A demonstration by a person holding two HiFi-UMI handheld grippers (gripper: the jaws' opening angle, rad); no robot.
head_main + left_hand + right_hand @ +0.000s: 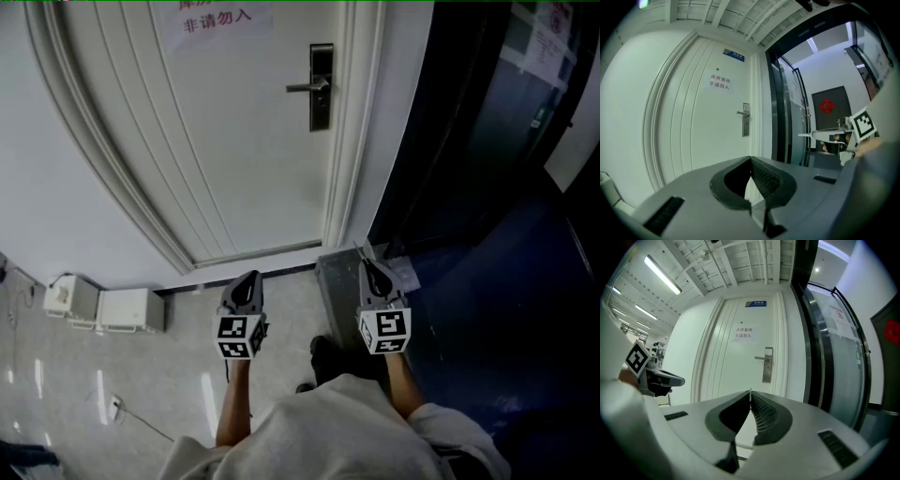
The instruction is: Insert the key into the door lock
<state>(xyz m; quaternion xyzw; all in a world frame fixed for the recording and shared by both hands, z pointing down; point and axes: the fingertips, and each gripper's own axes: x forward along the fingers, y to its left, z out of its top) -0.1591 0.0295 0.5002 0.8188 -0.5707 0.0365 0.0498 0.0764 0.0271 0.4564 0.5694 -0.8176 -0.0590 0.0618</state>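
Your left tool is closed with nothing between its jaws: the tips meet, and only the white door shows through the gap behind them. Your right tool is also closed. A thin pale sliver stands up at its tip, which reads as the key held edge-on. From the left gripper view, the same tool shows a slim light blade past its grey body.

In the head view, the left tool and right tool are side by side and apart, both over the floor and pointing toward the door.

The door lock is a dark upright plate near the door's right edge. Its lever handle points left. The lock is well apart from both tools, and neither tool touches the door. In the right gripper view, the lock sits above and slightly right of the jaw tips.

A printed notice is on the door above the lock. A dark glazed partition stands to the right of the door frame. Two white boxes sit on the floor at the left wall.
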